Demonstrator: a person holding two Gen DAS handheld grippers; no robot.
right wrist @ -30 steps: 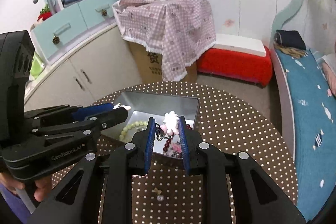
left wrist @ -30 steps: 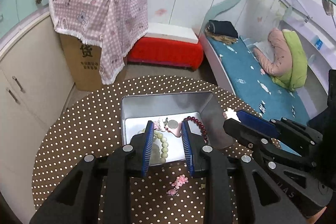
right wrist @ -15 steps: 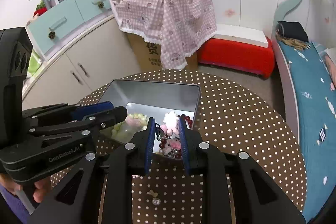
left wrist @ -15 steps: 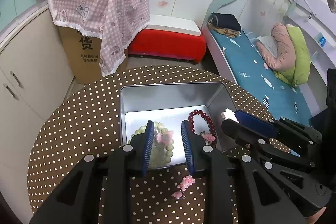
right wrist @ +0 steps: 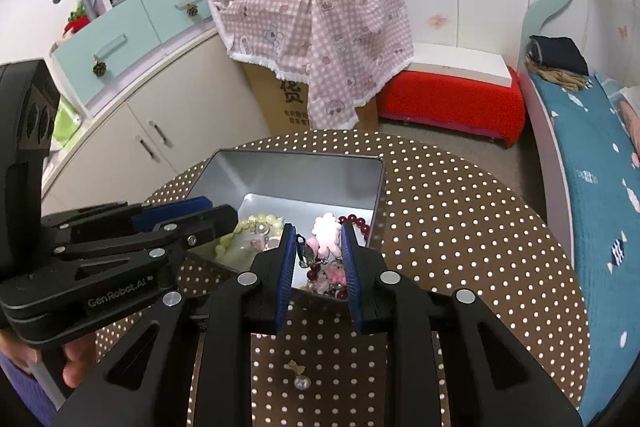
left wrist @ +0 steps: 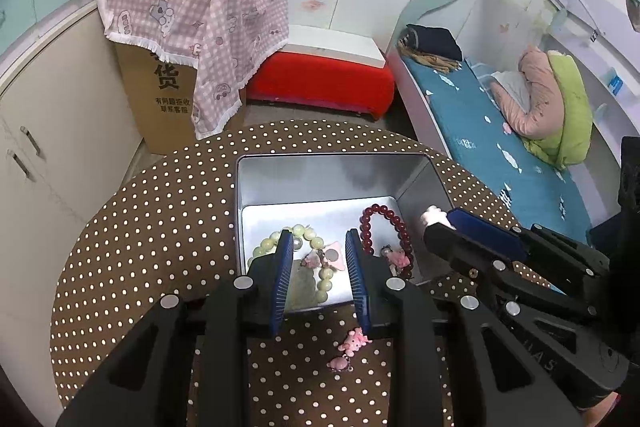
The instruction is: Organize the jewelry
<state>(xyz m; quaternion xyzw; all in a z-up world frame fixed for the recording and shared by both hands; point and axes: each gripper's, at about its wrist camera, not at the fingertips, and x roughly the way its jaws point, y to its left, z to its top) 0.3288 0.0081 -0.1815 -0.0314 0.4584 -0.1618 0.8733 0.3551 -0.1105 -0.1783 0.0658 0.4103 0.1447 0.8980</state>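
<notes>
Change: almost none, both grippers steady | right gripper (right wrist: 317, 229): jaws narrow, clamped on flower charm (right wrist: 326, 233) above tin (right wrist: 296, 175), not yet dropped | left gripper (left wrist: 319, 233): jaws slightly apart, empty | pink charm (left wrist: 352, 345) loose on bench (left wrist: 160, 227) below them.

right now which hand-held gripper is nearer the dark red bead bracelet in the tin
Right. The right hand-held gripper hangs directly above the dark red bead bracelet; the left hand-held gripper sits beside it, over the pale green beads.

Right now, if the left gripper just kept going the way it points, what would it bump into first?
Probably the jewelry in the metal tin: the left gripper aims down at the pale green bead bracelet and pink charm. Depth is hard to judge.
</notes>
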